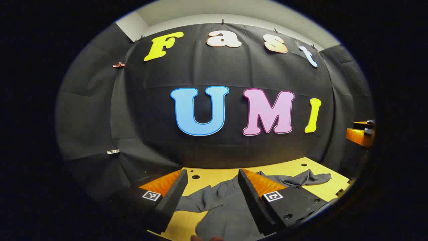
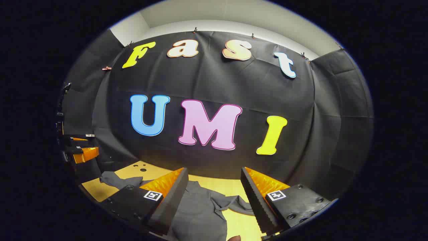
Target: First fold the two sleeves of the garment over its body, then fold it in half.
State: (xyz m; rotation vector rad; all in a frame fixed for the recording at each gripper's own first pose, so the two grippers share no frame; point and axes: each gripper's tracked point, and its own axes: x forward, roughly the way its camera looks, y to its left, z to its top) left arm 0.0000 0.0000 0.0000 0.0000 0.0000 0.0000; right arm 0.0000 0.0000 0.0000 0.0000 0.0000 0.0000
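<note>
The garment is spread on the table with both sleeves out, and both grippers are held above it — jaws apart, nothing gripped — presumably ready for the sleeve folds.

The dark grey garment lies rumpled and flat on the yellow table, sleeves spread outward

The left hand-held gripper hangs above the yellow wooden worktop, tilted up toward the back wall, its two fingers spread wide with nothing between them. The right hand-held gripper hangs above the same worktop, level with the left one and beside it, fingers likewise spread wide and holding nothing.
</note>
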